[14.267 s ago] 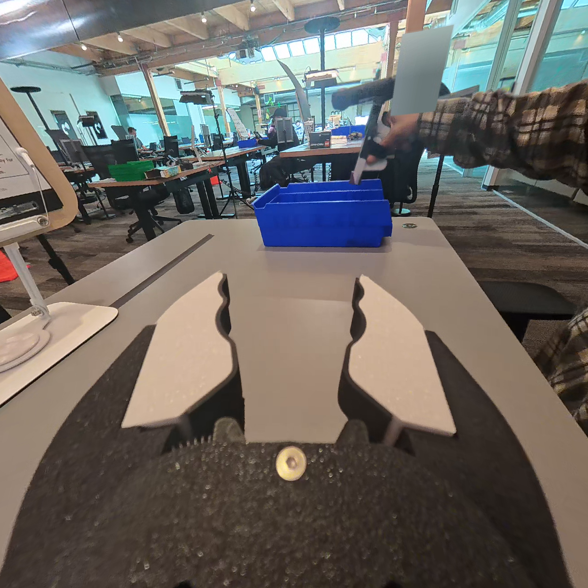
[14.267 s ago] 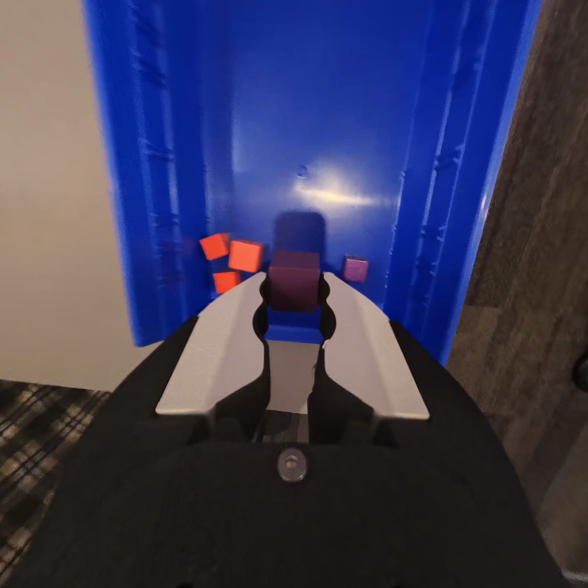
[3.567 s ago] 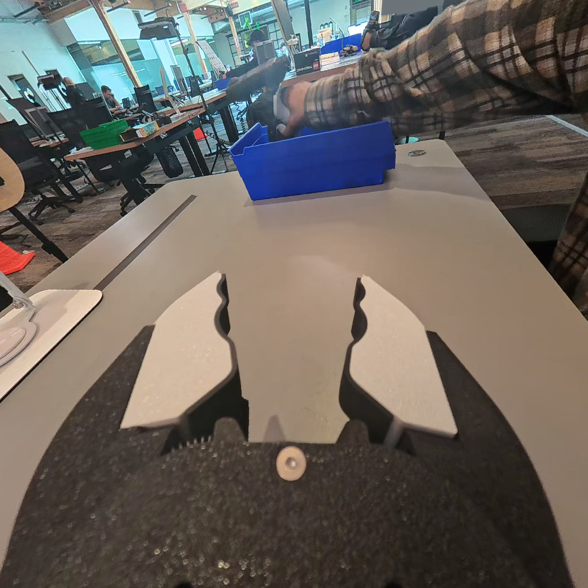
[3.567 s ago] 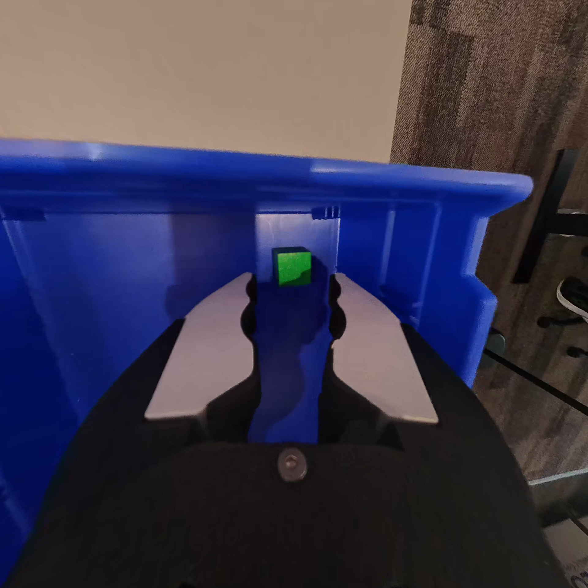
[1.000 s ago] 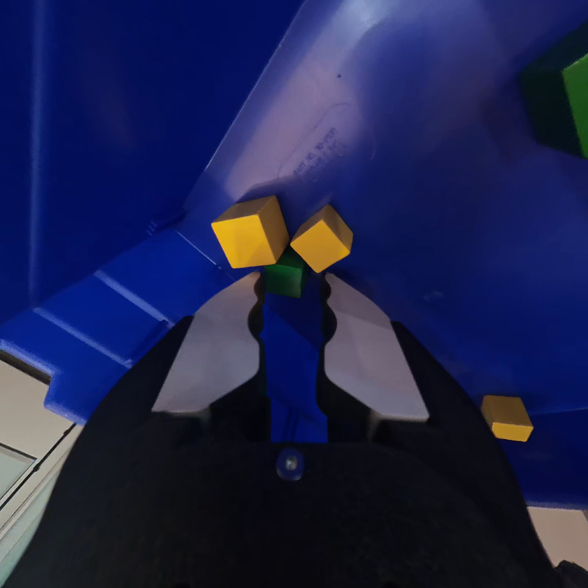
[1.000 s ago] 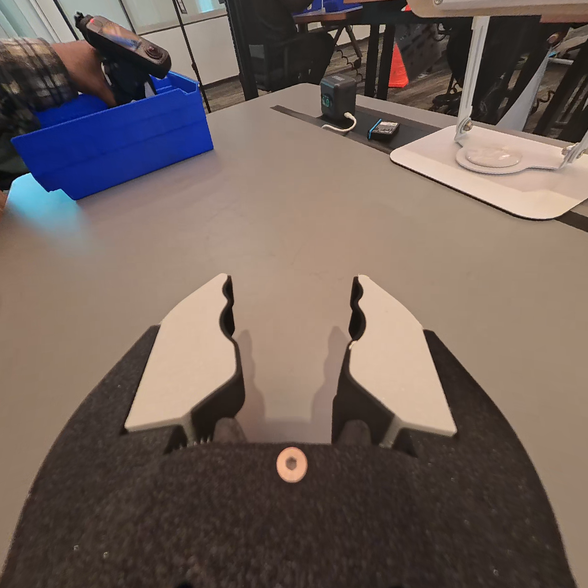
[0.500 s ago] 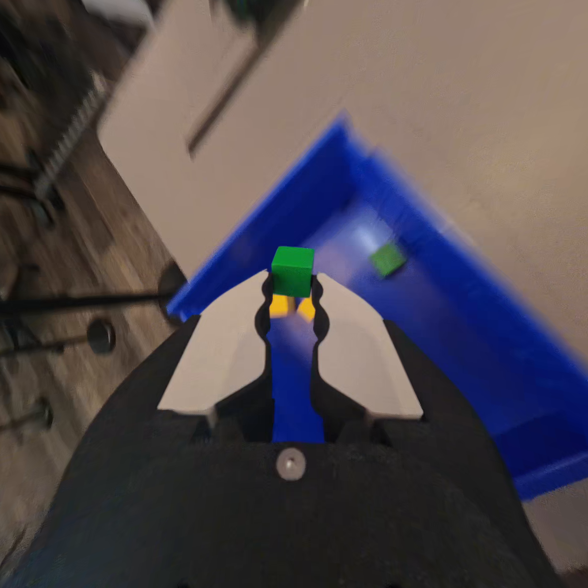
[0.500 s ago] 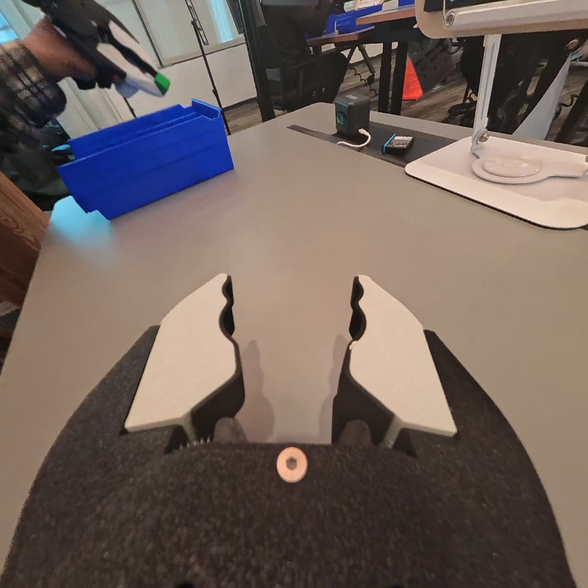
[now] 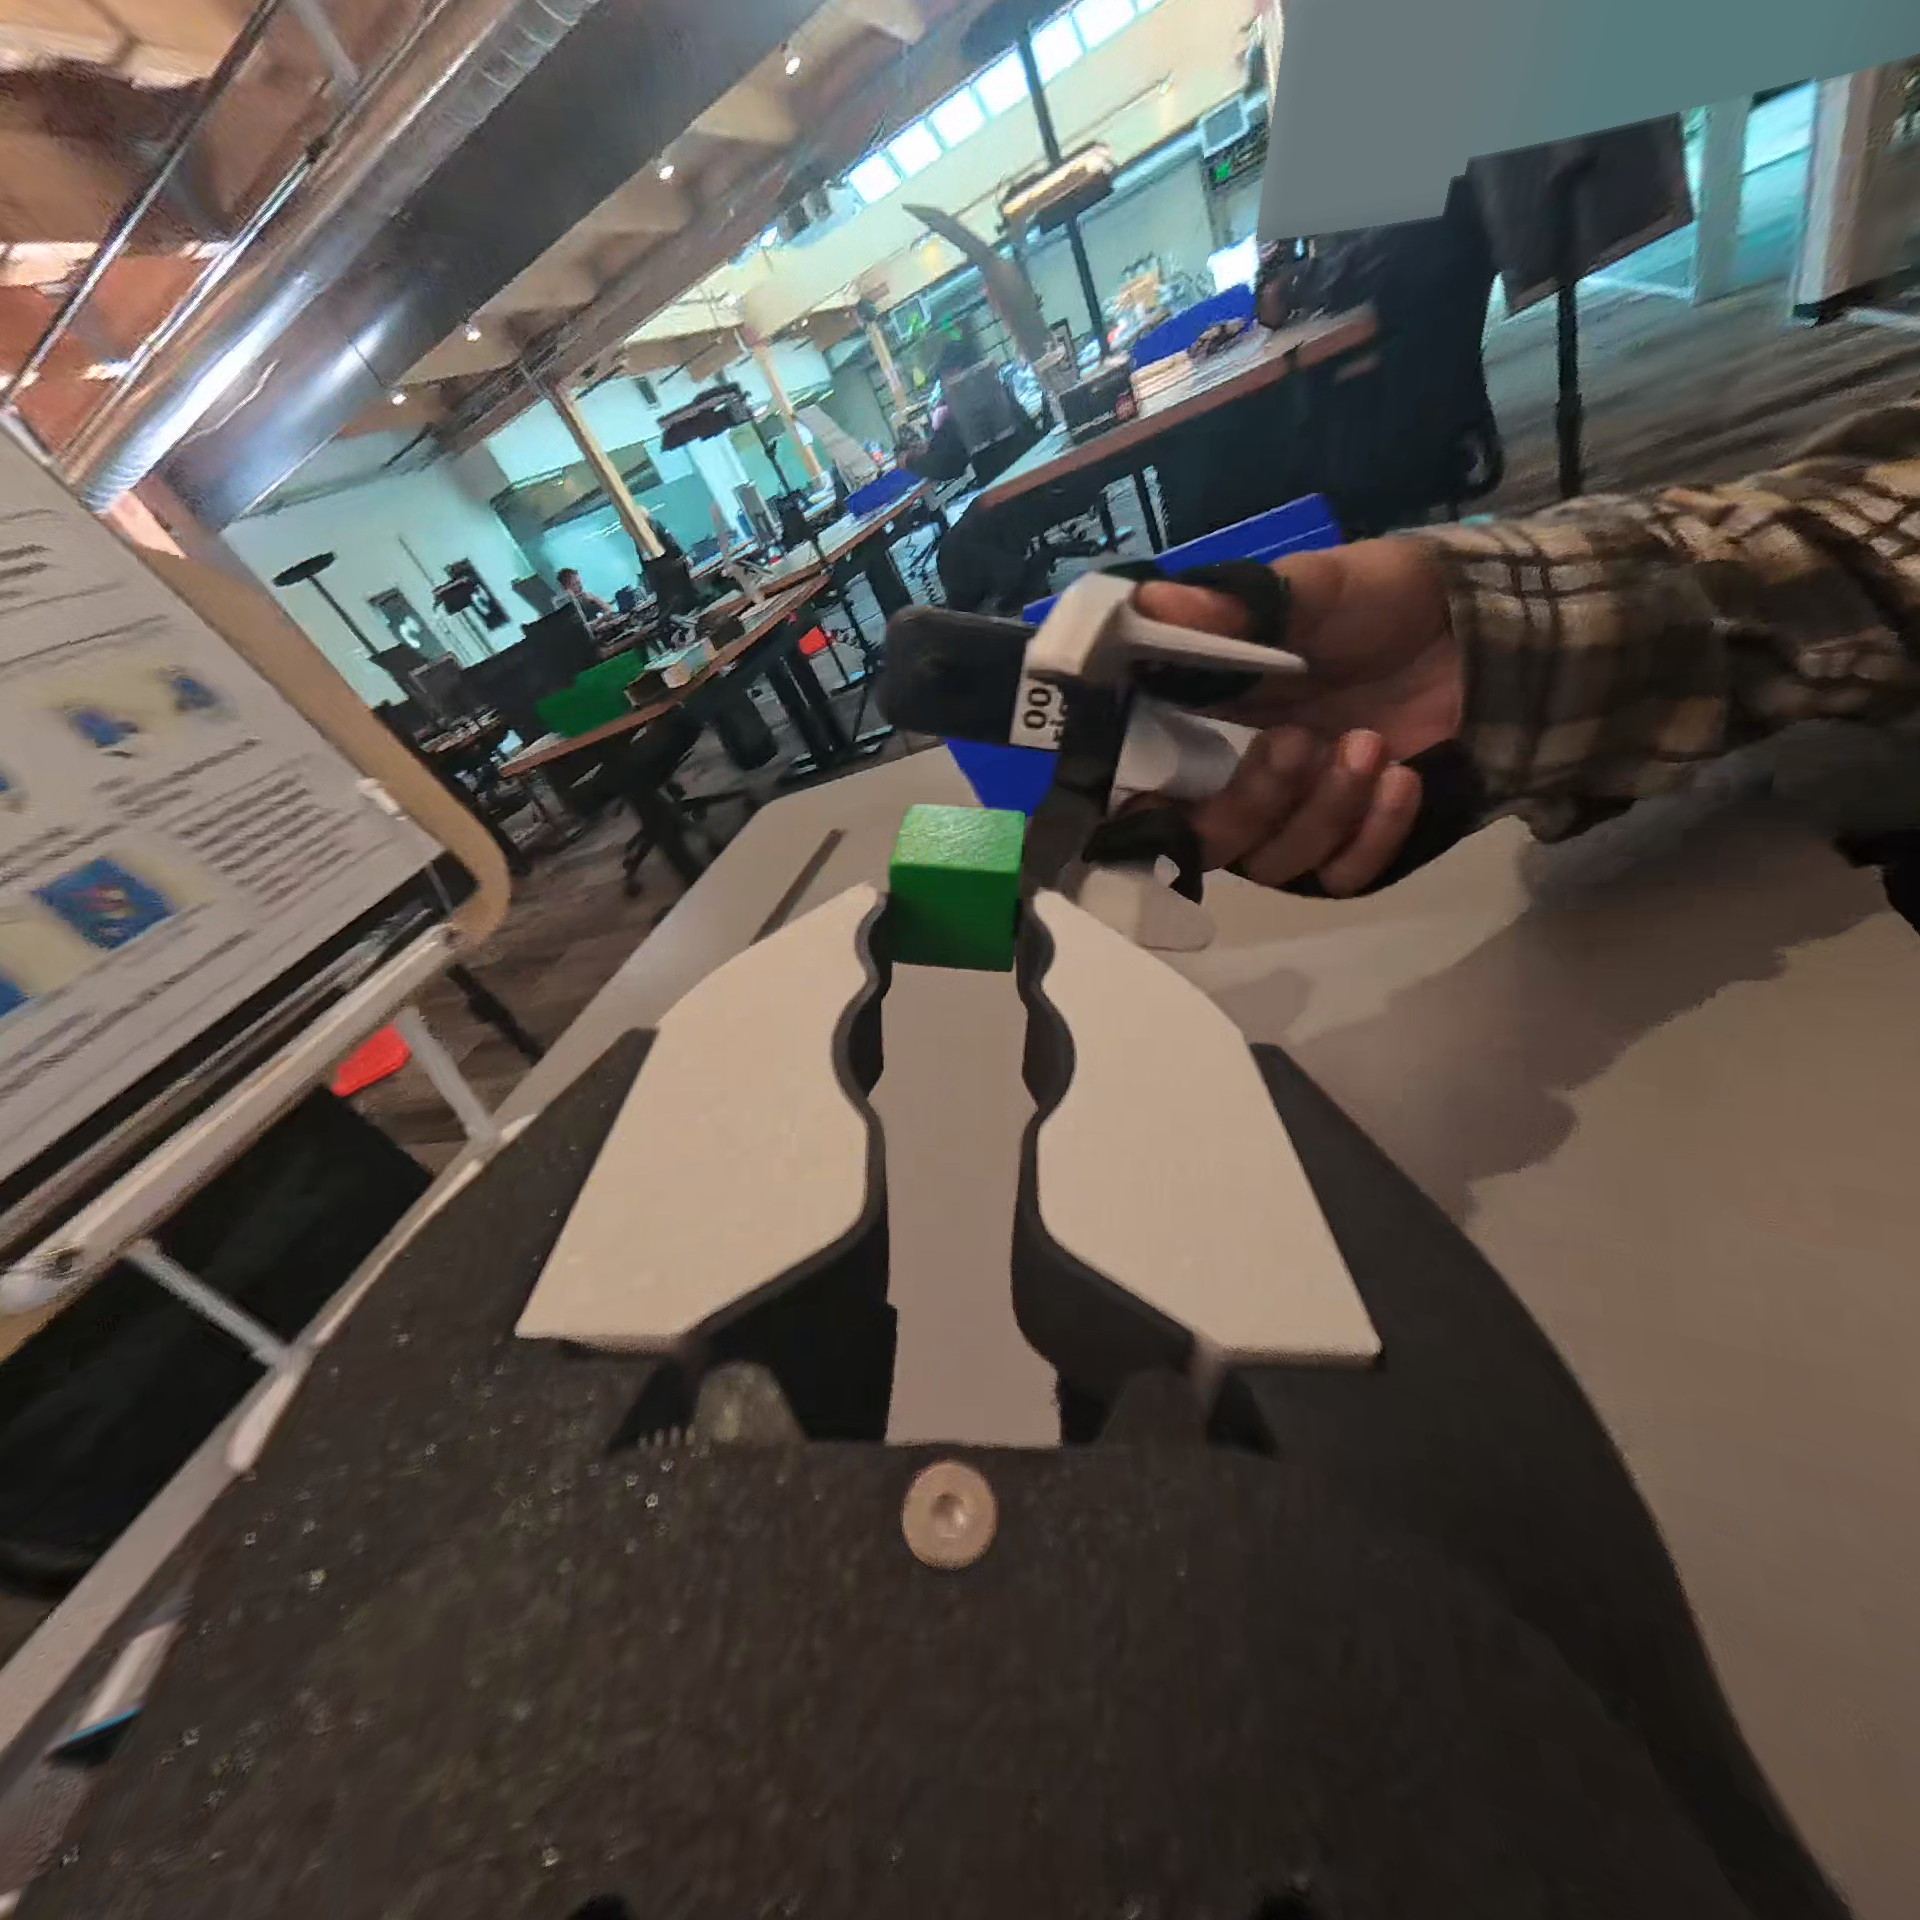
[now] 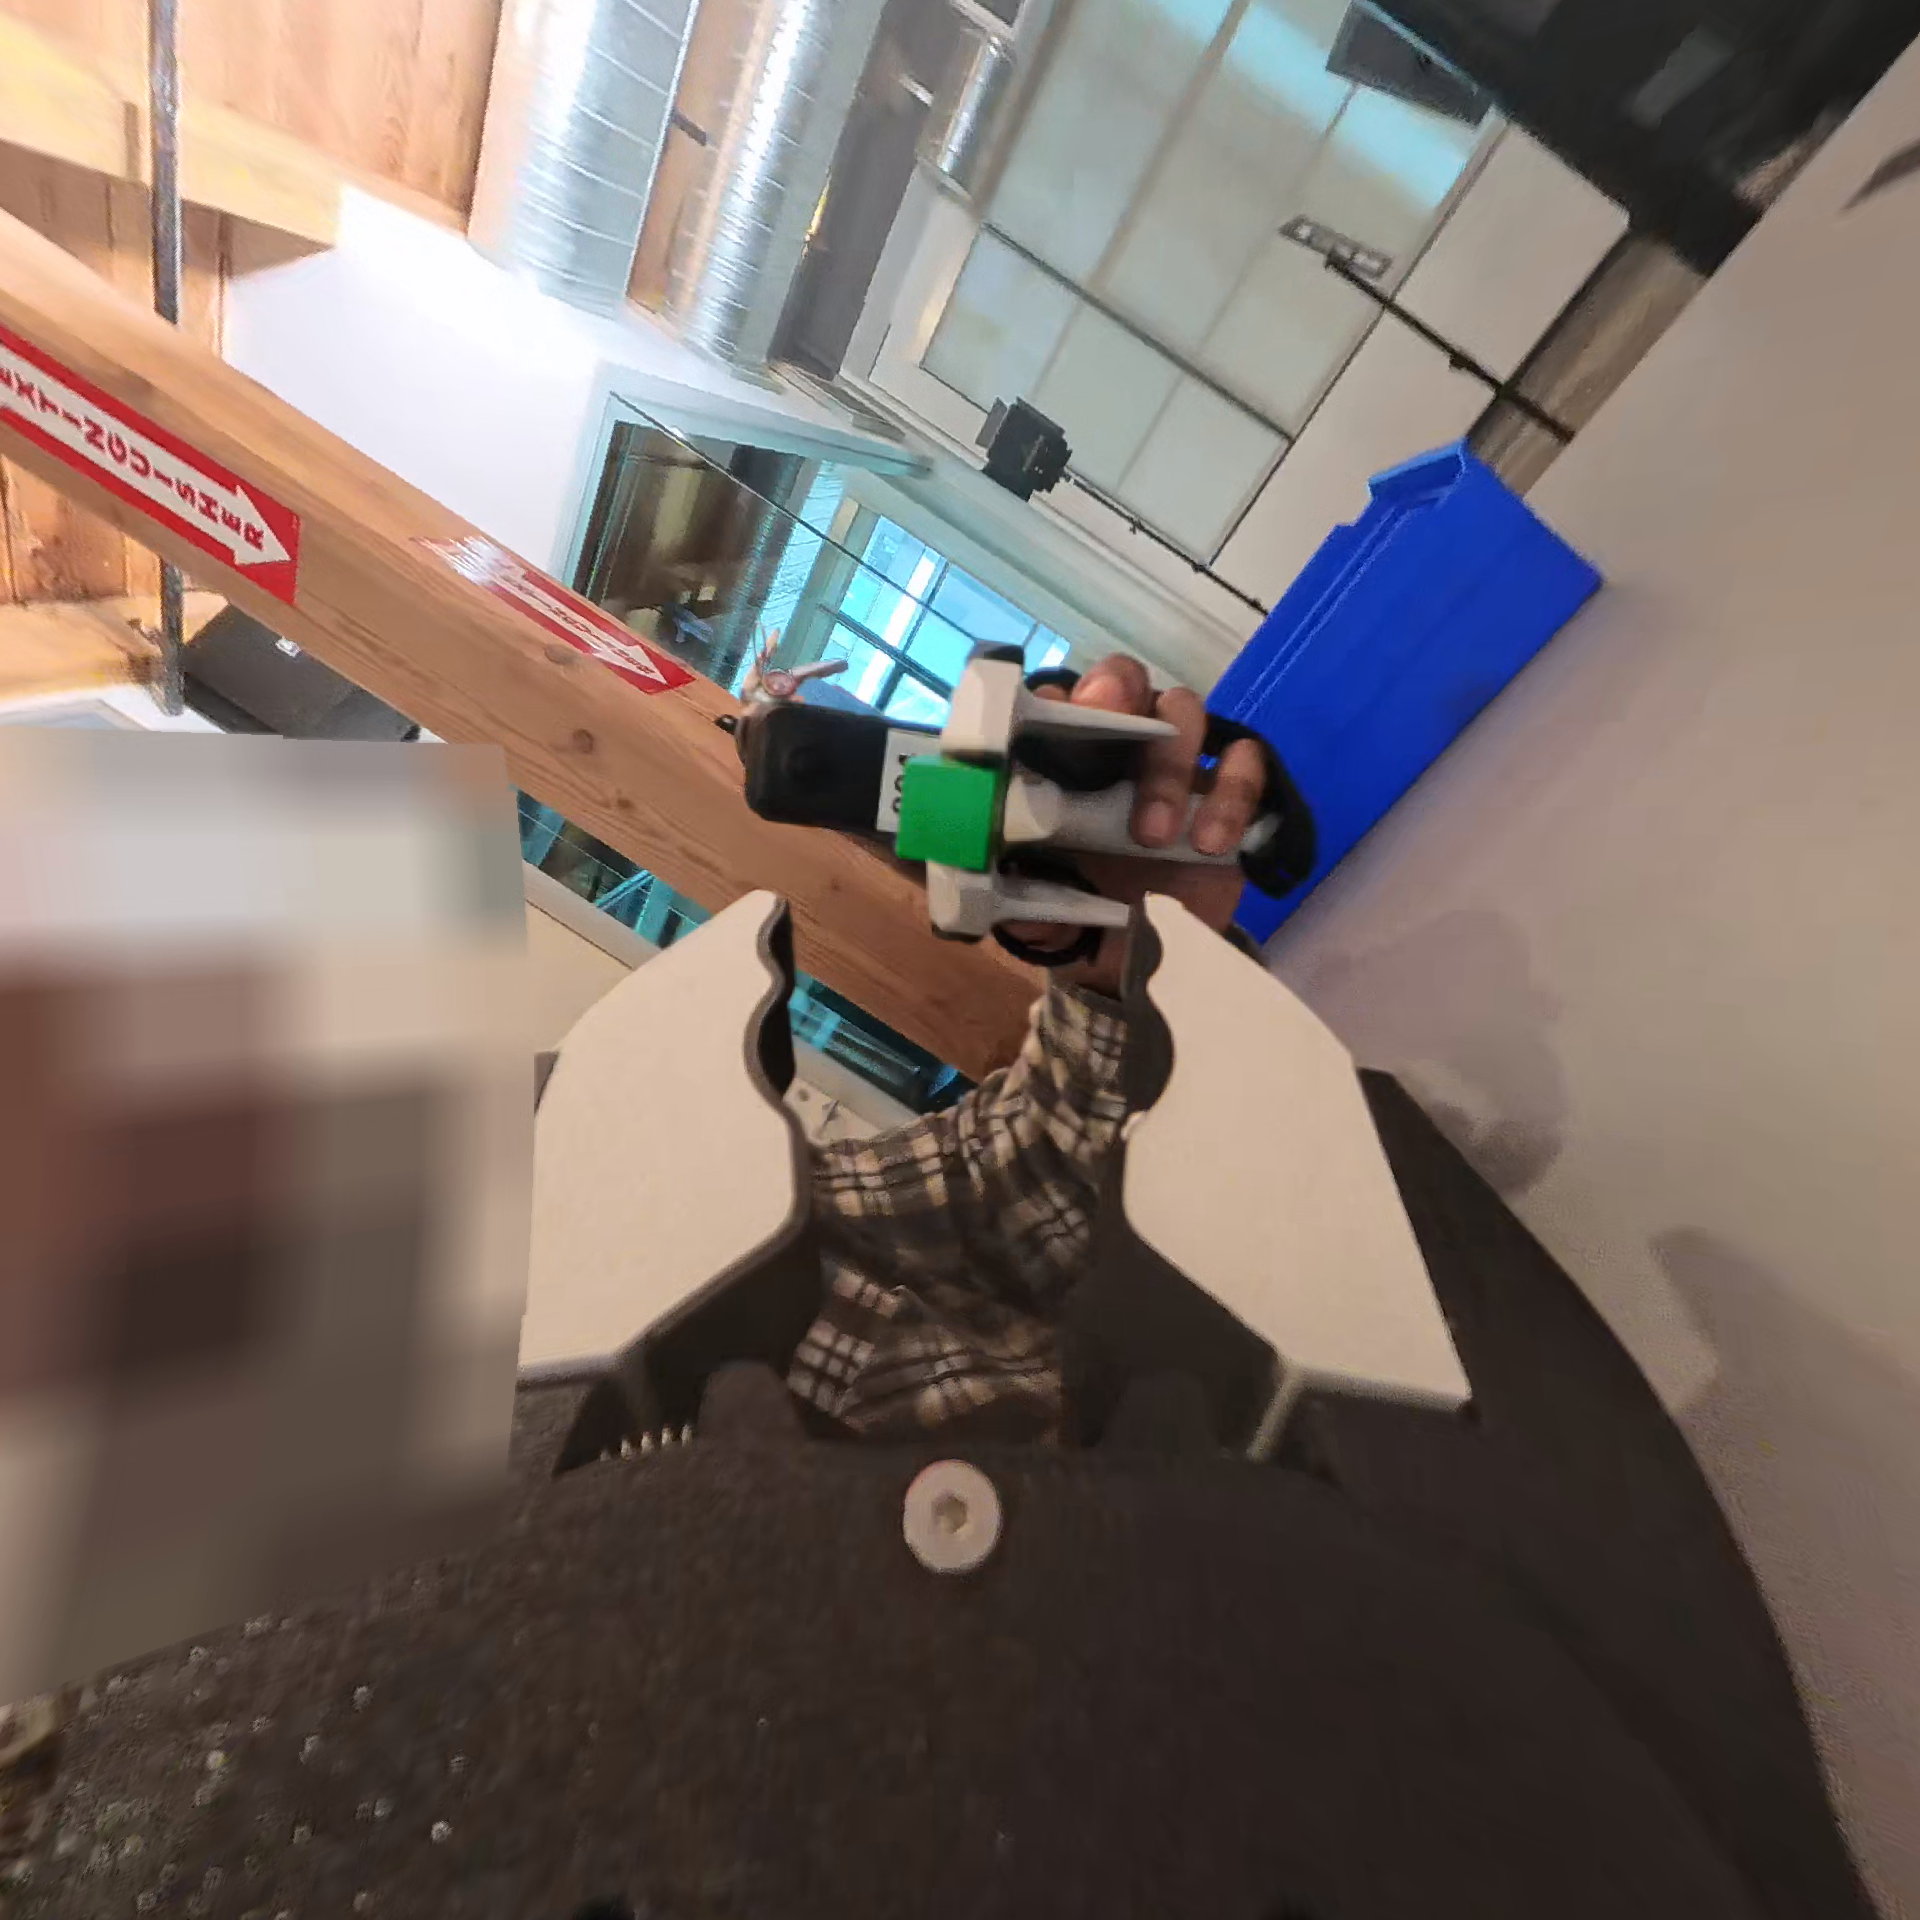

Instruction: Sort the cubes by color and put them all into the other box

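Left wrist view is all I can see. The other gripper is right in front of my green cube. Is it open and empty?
Observer: Yes. In the right wrist view the right gripper has its jaws wide apart and holds nothing.
Operator: Is there a box behind my gripper?
Observer: Yes. A blue box stands on the table beyond the left gripper. Its inside does not show.
Operator: How does the cube sit in my grip?
Observer: Seen head-on, the green cube sits right at the fingertips, with a finger against each of two opposite faces.
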The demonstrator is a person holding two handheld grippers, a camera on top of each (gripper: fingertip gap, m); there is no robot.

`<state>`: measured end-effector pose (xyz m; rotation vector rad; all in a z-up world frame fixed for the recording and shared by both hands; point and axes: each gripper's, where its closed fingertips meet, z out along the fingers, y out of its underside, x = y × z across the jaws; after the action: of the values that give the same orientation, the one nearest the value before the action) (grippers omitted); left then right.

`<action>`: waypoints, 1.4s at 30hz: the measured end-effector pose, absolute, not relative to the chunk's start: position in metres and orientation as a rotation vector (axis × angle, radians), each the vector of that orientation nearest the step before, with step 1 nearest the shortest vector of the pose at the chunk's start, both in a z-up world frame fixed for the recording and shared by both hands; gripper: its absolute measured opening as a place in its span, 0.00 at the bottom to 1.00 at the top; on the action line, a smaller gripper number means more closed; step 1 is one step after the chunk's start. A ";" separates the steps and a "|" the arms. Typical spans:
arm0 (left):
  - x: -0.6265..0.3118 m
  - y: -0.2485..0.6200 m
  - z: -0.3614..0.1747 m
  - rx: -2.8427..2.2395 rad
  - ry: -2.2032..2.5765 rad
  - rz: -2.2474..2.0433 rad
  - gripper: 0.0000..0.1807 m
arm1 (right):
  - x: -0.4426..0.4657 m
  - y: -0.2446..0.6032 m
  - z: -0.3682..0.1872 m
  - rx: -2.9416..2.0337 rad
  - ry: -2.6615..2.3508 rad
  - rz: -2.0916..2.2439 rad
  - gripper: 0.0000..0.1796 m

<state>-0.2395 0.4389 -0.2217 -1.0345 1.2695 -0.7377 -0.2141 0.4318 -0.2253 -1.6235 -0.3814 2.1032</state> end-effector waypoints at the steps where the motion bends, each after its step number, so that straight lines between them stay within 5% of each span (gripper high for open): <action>1: -0.232 0.437 -0.228 -1.027 1.272 -0.758 0.12 | -0.215 0.431 -0.229 -1.655 -0.367 2.116 0.33; 9: -0.221 0.428 -0.250 -1.036 1.328 -0.751 0.12 | -0.239 0.422 -0.246 -1.792 -0.381 2.163 0.28; 12: -0.222 0.428 -0.252 -1.041 1.330 -0.727 0.12 | -0.247 0.419 -0.243 -1.774 -0.414 2.201 0.12; 15: -0.222 0.427 -0.252 -1.054 1.320 -0.753 0.12 | -0.245 0.420 -0.244 -1.803 -0.448 2.136 0.12; 18: -0.219 0.424 -0.253 -1.104 1.295 -0.849 0.25 | -0.223 0.426 -0.235 -1.811 -0.467 2.034 0.12; 21: -0.214 0.426 -0.259 -1.176 1.273 -0.911 0.43 | -0.171 0.440 -0.224 -1.900 -0.465 1.813 0.12; 24: -0.209 0.427 -0.267 -1.226 1.280 -0.924 0.50 | -0.081 0.468 -0.217 -2.069 -0.462 1.337 0.12; 31: -0.198 0.421 -0.286 -1.237 1.354 -0.875 0.46 | 0.206 0.518 -0.240 -2.475 -0.237 0.079 0.12; 42: -0.191 0.421 -0.305 -1.273 1.406 -0.867 0.39 | 0.313 0.506 -0.370 -2.939 -0.079 -0.189 0.13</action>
<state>-0.1907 0.4215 -0.3055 -1.2727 1.4062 -0.8670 0.3127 0.5062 -0.3695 -2.9394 -0.0786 -0.1895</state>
